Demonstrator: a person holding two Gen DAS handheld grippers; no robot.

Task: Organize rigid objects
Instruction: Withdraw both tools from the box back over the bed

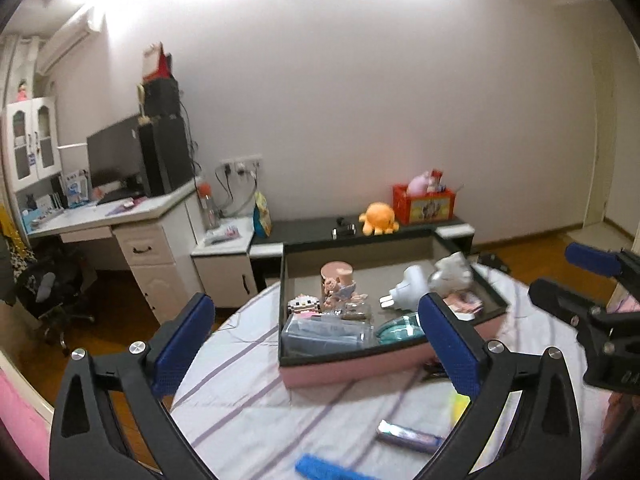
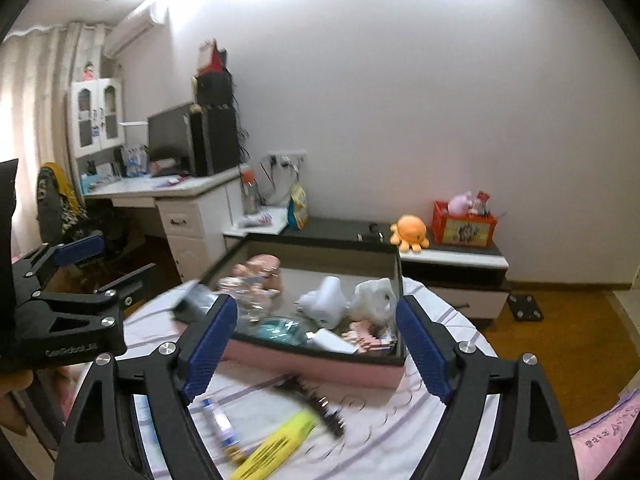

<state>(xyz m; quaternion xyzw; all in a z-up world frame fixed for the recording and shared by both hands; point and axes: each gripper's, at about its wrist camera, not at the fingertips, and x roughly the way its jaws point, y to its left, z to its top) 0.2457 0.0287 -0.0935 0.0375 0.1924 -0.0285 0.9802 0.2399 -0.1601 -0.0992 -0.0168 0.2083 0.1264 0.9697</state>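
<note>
Left gripper (image 1: 318, 344) spread, empty, above round table (image 1: 256, 400) with striped white cloth. Right gripper (image 2: 316, 344) spread, empty. Pink box (image 1: 352, 364) at table centre, 12 o'clock of both grippers, holds white plug (image 1: 404, 292), pink cup (image 1: 338, 274), small figures. Tube (image 1: 410, 436) and yellow marker (image 2: 276, 446) on cloth, near side of box. White desk (image 1: 120, 216) at 10 o'clock, orange plush (image 1: 376, 218) on low cabinet by wall.

Left tongs (image 1: 318, 342) gape empty above the striped cloth (image 1: 256, 396), facing the pink box (image 1: 352, 370) of trinkets.
</note>
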